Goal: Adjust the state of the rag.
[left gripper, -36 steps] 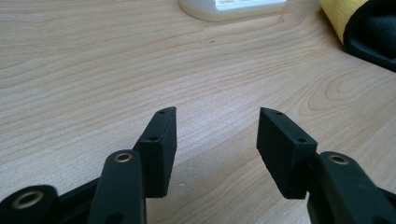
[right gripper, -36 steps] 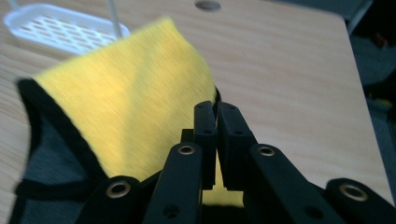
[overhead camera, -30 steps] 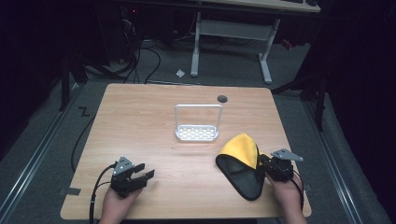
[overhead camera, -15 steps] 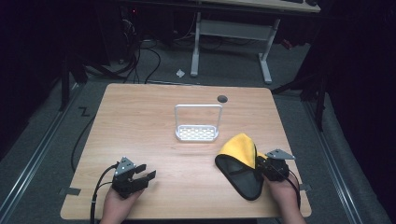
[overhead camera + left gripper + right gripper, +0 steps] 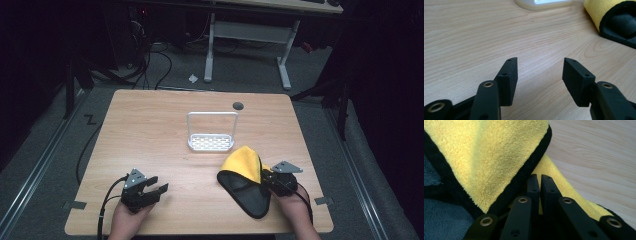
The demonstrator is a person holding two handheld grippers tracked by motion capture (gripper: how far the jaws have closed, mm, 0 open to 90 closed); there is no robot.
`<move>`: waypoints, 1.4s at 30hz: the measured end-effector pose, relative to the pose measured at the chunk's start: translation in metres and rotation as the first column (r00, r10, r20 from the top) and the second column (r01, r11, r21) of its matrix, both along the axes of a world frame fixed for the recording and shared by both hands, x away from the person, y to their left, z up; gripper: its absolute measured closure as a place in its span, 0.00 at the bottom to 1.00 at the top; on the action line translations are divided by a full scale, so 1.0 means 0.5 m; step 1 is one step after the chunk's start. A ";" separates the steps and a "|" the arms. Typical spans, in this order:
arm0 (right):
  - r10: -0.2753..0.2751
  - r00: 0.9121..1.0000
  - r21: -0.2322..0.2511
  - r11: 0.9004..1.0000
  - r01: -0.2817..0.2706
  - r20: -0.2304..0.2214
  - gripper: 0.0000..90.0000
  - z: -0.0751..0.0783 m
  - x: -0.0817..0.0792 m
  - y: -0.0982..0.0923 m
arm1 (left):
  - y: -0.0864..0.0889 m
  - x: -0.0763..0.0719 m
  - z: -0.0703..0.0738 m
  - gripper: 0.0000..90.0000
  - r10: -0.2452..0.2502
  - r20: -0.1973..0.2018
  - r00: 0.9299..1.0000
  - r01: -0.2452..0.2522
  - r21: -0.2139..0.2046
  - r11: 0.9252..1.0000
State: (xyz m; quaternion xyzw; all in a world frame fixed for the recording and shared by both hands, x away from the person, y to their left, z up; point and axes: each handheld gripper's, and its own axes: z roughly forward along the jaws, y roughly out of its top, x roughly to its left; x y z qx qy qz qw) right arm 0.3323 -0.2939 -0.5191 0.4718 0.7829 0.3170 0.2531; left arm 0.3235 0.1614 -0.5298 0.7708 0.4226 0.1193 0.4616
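So the left gripper (image 5: pixel 156 189) sat low at about 7 o'clock on the table (image 5: pixel 150 130), jaws spread wide with just bare wood between them. The right gripper (image 5: pixel 267 177) was over at 5 o'clock, jaws pinched nearly together on the edge of the cloth (image 5: pixel 245 182), yellow one side, dark grey the other, black trim. The cloth lay partly folded, yellow flap up, right beside that gripper. A white rack (image 5: pixel 211 141) stood mid-table, at 12 o'clock from the cloth, close but apart.

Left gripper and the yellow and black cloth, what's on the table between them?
Nothing: the high view shows bare wooden table between the open left gripper and the yellow and black cloth.
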 end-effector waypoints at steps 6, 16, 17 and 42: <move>0.068 0.998 0.005 0.998 -0.068 -0.006 0.96 0.000 -0.003 0.042 | -0.008 -0.003 0.000 0.52 -0.013 0.001 1.000 0.013 0.001 1.000; 0.180 0.984 0.020 0.983 -0.180 -0.012 0.96 0.000 -0.011 0.113 | -0.034 -0.017 0.012 0.52 -0.049 0.024 0.999 0.049 -0.011 0.999; 0.188 0.982 0.022 0.982 -0.188 -0.013 0.96 0.000 -0.012 0.121 | -0.038 -0.019 0.014 0.52 -0.056 0.027 0.998 0.056 -0.013 0.998; 0.202 0.975 0.071 0.975 -0.208 0.089 0.81 0.027 -0.037 0.143 | -0.257 -0.038 0.081 0.45 -0.275 0.072 0.959 0.275 0.011 0.961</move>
